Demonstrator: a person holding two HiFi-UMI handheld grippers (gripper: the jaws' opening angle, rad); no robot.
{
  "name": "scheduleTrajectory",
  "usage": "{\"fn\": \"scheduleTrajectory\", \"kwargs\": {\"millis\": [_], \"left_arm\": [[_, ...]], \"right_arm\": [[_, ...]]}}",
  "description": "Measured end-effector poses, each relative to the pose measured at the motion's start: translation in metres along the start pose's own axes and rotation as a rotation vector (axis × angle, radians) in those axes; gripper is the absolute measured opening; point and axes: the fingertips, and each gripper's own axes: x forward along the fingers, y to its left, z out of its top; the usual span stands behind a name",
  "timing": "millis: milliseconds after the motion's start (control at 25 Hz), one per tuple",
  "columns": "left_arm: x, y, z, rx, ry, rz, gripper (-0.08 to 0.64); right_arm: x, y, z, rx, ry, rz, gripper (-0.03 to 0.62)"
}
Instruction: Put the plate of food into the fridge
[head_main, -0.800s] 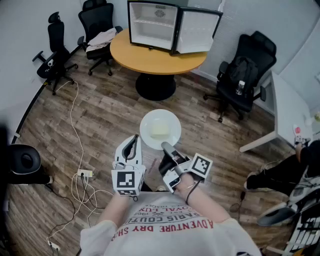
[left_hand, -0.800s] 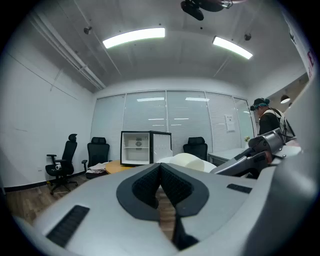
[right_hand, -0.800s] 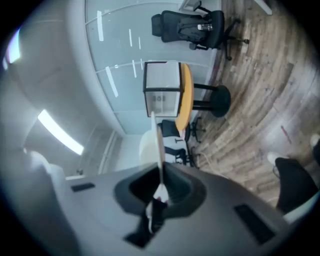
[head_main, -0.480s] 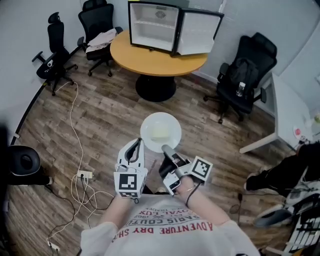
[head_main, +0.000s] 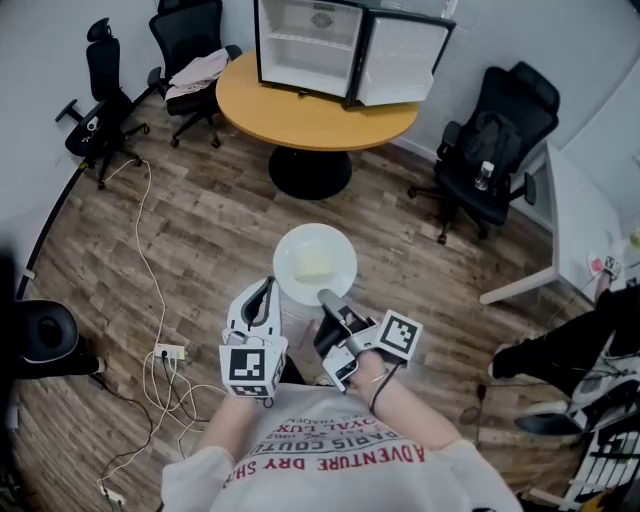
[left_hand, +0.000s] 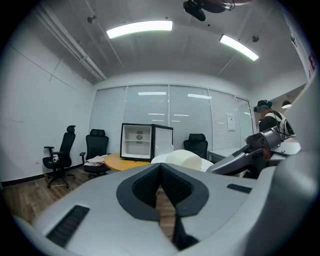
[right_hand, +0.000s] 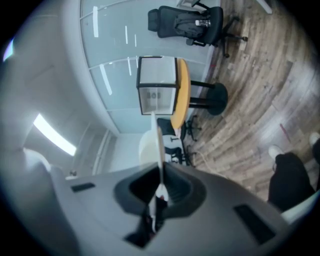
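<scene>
The mini fridge (head_main: 305, 45) stood on a round wooden table (head_main: 315, 110) with its door (head_main: 400, 60) swung wide open, its shelves showing bare and white. The white plate (head_main: 340, 248) was well apart from the fridge, held in the air over the plank floor in front of the open compartment. A pale block of food (head_main: 312, 263) lay on the plate's middle.

The right gripper (head_main: 328, 298) held the plate on the side farthest from the fridge. In the right gripper view its jaws (right_hand: 160, 187) were pinched nearly together on the thin rim, and the plate (right_hand: 159, 145) ran edge-on toward the fridge (right_hand: 156, 85).

The left gripper (head_main: 264, 288) hung just beside the plate, equally far from the fridge and not touching the rim. In the left gripper view its jaws (left_hand: 160, 170) met at the tips with nothing between them, and the fridge (left_hand: 137, 142) showed straight ahead past the plate's edge (left_hand: 165, 157).

A black office chair (head_main: 490, 140) stood to the side of the fridge where the door swung, and two more (head_main: 195, 45) stood on the other side.
</scene>
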Motion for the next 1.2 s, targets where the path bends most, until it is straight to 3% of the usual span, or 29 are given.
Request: {"fn": "scheduleTrajectory", "kwargs": {"millis": [240,600,840,1200], "left_arm": [[0.044,0.054,0.003,-0.017,0.016,0.006,0.026],[0.129,0.129,0.033,0.031,0.025,-0.08,0.026],[0.177,0.18,0.048,0.052,0.035,-0.095,0.026],[0.253,0.209,0.046,0.008,0.06,-0.085,0.026]], "right_arm": [[0.062,0.003,0.015,0.028,-0.01,-0.016,0.037],[0.162,0.03,0.049,0.042,-0.081,-0.008,0.037],[0.222,0.04,0.063,0.064,-0.116,-0.006,0.037],[0.294,0.042,0.121,0.086,-0.074,-0.032,0.037]]}}
